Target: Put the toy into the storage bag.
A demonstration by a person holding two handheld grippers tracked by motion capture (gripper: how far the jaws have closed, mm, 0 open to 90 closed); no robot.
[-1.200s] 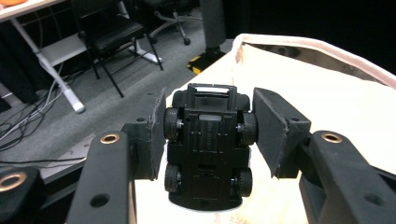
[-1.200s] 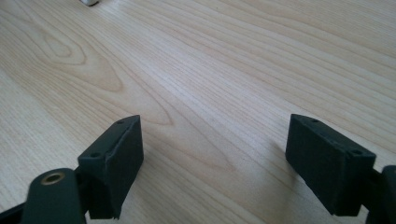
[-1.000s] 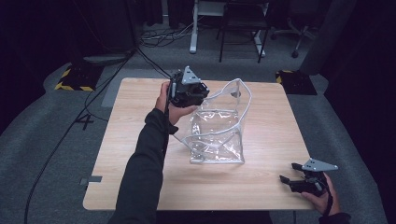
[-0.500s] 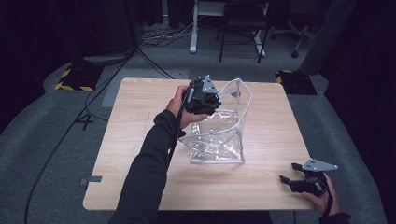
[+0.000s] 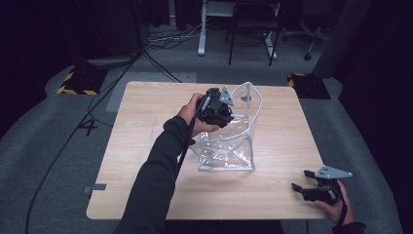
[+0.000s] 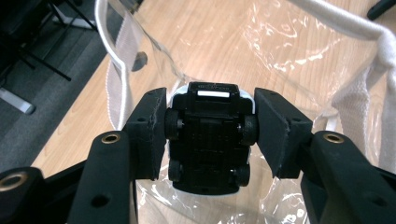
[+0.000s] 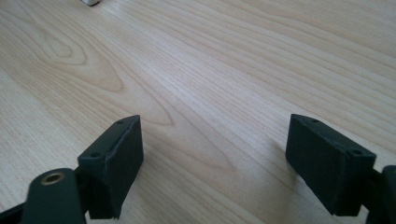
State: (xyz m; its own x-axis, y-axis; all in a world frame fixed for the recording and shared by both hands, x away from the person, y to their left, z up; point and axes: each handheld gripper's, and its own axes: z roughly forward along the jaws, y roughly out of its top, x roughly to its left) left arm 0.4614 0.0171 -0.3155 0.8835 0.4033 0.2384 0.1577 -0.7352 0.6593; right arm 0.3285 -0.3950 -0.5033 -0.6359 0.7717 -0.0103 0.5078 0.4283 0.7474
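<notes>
Overhead, left claw (image 6: pixel 210 135) grips toy car (image 6: pixel 208 135) above clear bag (image 5: pixel 234 141).

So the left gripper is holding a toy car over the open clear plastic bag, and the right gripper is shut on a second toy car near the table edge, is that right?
Not quite. The right gripper holds nothing: the right gripper view shows its fingers wide apart over bare table. The rest stands: the left gripper is clamped on the toy car above the open clear plastic bag.

no readable text, label or number anywhere; the toy car's (image 6: pixel 208 135) underside markings are too blurred
</notes>
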